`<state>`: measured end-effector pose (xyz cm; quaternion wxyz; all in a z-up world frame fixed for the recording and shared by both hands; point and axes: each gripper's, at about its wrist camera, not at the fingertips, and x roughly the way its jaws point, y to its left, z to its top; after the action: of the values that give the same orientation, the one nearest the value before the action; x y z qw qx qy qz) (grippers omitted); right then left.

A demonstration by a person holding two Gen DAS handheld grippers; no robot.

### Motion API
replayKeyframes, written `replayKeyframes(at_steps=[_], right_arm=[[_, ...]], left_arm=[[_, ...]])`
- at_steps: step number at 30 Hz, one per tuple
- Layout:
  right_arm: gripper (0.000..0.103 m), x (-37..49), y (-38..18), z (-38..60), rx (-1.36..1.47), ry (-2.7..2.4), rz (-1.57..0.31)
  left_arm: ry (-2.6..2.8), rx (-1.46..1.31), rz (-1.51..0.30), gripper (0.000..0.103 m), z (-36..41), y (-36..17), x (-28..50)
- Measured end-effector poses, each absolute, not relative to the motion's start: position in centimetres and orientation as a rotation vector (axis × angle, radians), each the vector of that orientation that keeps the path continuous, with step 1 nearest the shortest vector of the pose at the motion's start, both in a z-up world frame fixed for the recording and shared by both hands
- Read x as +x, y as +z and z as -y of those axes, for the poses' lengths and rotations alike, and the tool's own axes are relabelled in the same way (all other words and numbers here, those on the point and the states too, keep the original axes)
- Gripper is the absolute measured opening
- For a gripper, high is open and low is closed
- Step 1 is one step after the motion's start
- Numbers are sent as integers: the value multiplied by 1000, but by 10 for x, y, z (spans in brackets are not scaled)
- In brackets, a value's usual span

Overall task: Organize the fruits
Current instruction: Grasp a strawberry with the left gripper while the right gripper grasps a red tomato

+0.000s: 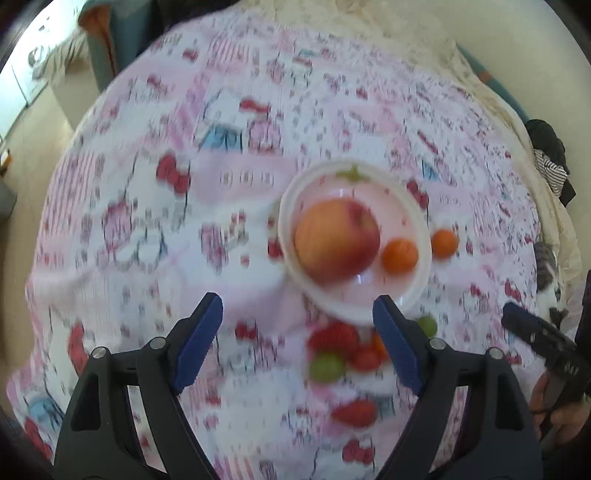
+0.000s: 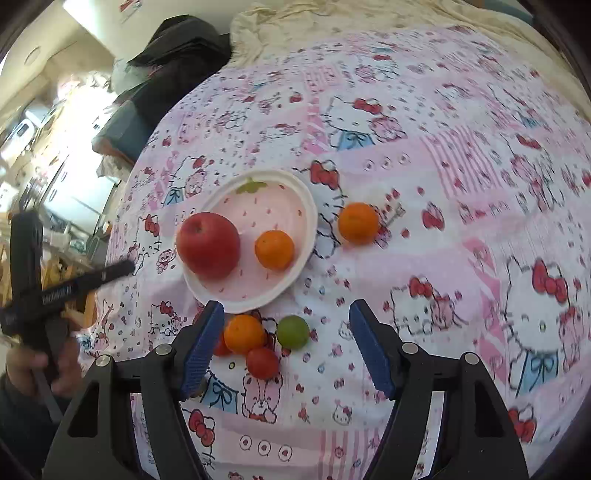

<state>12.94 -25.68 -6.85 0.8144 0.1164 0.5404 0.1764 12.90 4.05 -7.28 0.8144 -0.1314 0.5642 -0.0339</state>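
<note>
A white plate (image 2: 282, 206) with pink strawberry print lies on the patterned cloth. It holds a red apple (image 2: 208, 245) and a small orange (image 2: 274, 249). Another orange (image 2: 358, 223) rests on the cloth to the plate's right. In front of the plate sit an orange (image 2: 243, 333), a green fruit (image 2: 293, 331) and a red tomato (image 2: 262, 363). My right gripper (image 2: 288, 314) hangs open above this cluster, gripping nothing. The left wrist view is blurred: the plate (image 1: 404, 206), the apple (image 1: 337, 242) and the loose fruits (image 1: 332, 350) show. My left gripper (image 1: 298, 312) is open and holds nothing.
A pink and white cartoon-print cloth (image 2: 461, 166) covers the surface, with a cream blanket (image 2: 332, 22) behind it. Dark clothing (image 2: 177, 44) lies at the far left edge. A hand (image 2: 37, 369) holds the other gripper at the left. A red fruit (image 1: 354, 411) lies nearest.
</note>
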Motion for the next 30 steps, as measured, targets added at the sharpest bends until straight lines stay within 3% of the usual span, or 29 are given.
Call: replayKeyframes(at_steps=[12, 20, 25, 30], right_arm=[[73, 119, -84, 270, 311, 308, -1199], [73, 121, -85, 269, 314, 307, -1204], [73, 122, -86, 266, 304, 311, -1201], [73, 122, -90, 259, 283, 328, -1220]], left_arm=[[-195, -166, -1354, 80, 27, -115, 64], [-233, -123, -1347, 67, 43, -130, 63], [-236, -99, -1348, 41, 43, -135, 65], [-242, -108, -1325, 39, 39, -120, 62]])
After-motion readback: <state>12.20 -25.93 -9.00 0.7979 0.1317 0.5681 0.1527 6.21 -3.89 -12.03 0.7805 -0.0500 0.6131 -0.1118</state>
